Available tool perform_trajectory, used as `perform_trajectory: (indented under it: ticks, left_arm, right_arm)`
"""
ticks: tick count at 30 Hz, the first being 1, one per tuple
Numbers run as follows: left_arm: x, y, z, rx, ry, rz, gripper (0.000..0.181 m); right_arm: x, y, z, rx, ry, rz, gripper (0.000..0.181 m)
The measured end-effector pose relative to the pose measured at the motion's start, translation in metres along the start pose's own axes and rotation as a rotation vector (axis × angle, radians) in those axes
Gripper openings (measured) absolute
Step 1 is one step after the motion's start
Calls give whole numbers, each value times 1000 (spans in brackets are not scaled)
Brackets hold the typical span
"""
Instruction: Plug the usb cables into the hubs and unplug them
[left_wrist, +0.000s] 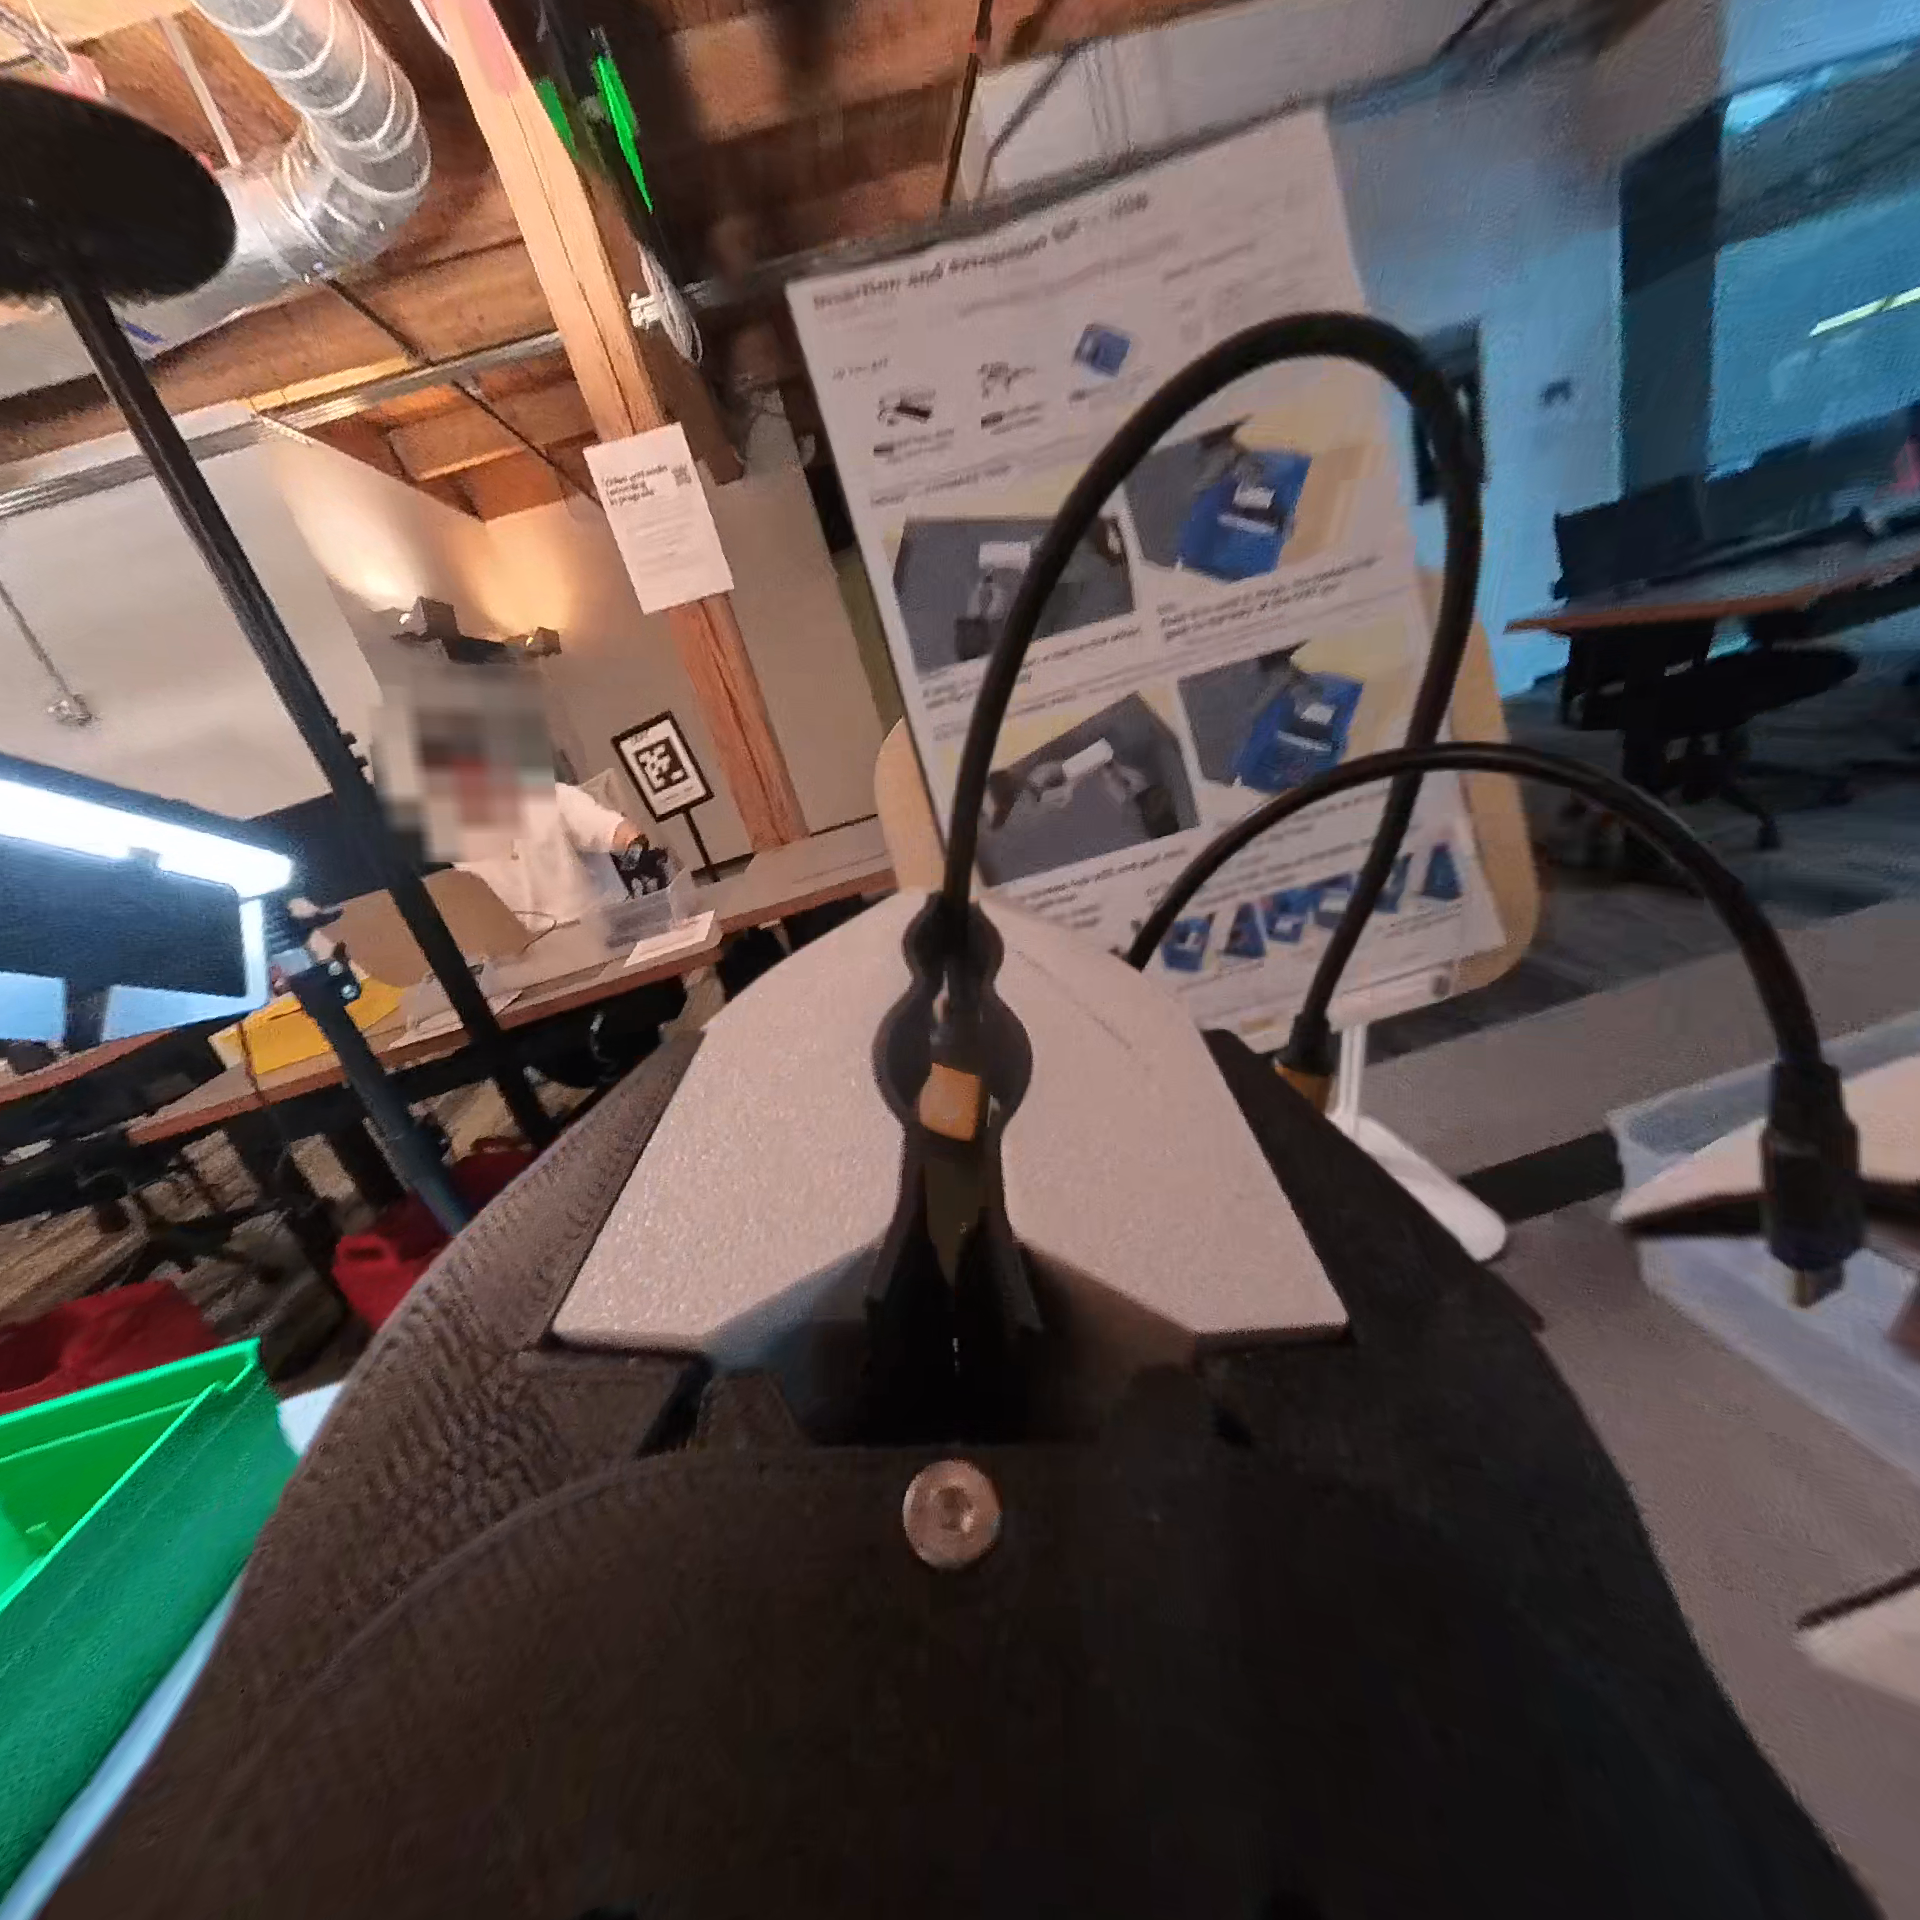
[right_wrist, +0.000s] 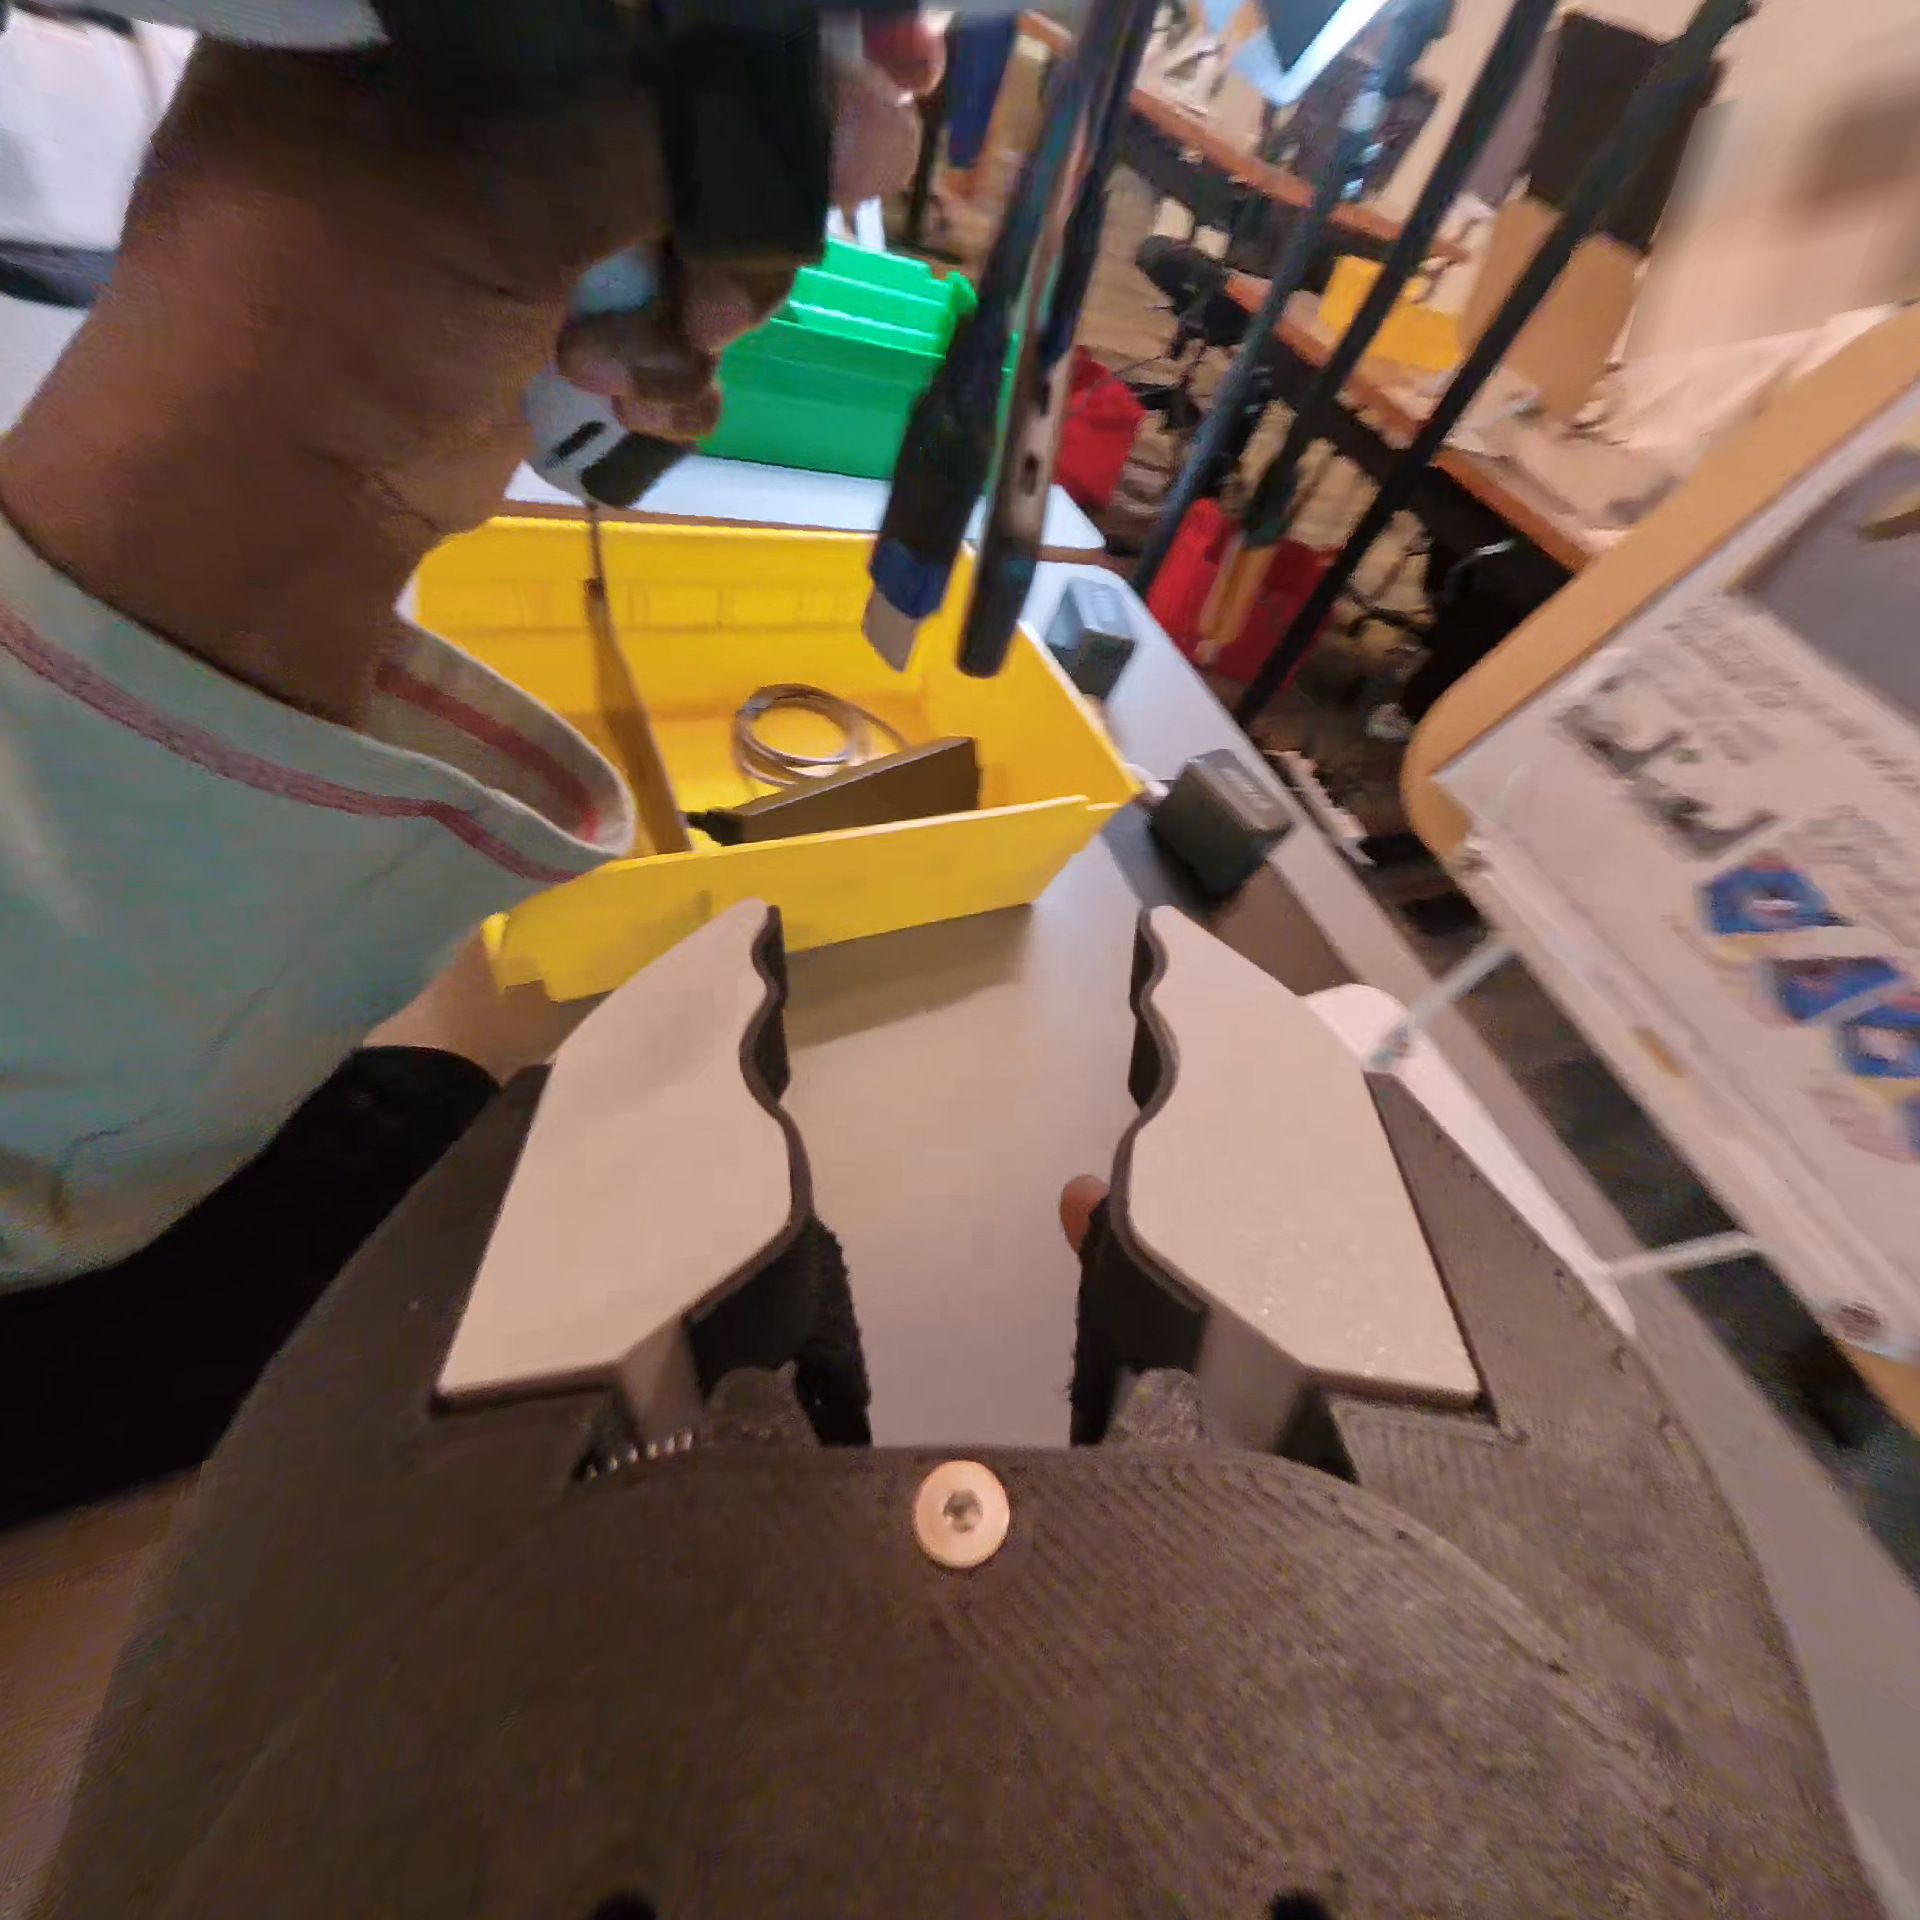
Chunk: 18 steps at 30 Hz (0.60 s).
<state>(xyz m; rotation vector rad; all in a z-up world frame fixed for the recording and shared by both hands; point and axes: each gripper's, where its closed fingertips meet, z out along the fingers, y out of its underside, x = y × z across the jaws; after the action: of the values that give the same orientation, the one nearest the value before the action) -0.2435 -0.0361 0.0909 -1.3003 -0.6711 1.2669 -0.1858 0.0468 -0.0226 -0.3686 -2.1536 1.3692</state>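
1. The tabletop (right_wrist: 935, 1122) is grey and carries a yellow bin (right_wrist: 831, 883) just beyond the right gripper's (right_wrist: 956, 940) tips.
2. An instruction poster (left_wrist: 1143, 582) stands on a white stand behind the work area; in the right wrist view it leans in at the right edge.
3. The yellow bin holds a dark flat box (right_wrist: 873, 795) and a coil of thin cable (right_wrist: 800, 732).
4. A green bin (left_wrist: 114, 1538) sits at the lower left in the left wrist view.
5. The left gripper (left_wrist: 951, 997) has its fingers pressed together, clamped on the usb cable (left_wrist: 1039, 582) just behind its gold-collared plug (left_wrist: 948, 1103), which sits between the fingers, pointing back toward the camera.
6. From that grip the black cable arches up and over to the right; a second plug end (left_wrist: 1813, 1174) hangs free at the right, above the tabletop.
7. The right gripper's fingers stand wide apart with nothing between them, only bare tabletop.
8. A blue-collared usb plug (right_wrist: 914, 566) dangles above the yellow bin, well beyond the right fingers.
9. Two small dark blocks (right_wrist: 1216, 821) lie on the tabletop right of the bin.
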Motion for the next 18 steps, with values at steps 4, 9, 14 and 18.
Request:
perform_trajectory:
  ticks: [4, 9, 14, 18]
  left_arm:
    - [39, -20, -2, 79, 139, -81, 4]
    - [87, -34, -6, 131, 320, -147, 4]
    - [109, -45, -14, 193, 408, -104, 13]
    - [112, -62, -29, 265, 542, -246, 41]
  right_arm:
    - [6, -15, 20, 193, 41, 59, 74]
    - [24, -31, 6, 347, 220, -14, 25]
    - [39, -34, -12, 467, 153, 155, 12]
    - [54, -45, -40, 664, 37, 389, 13]
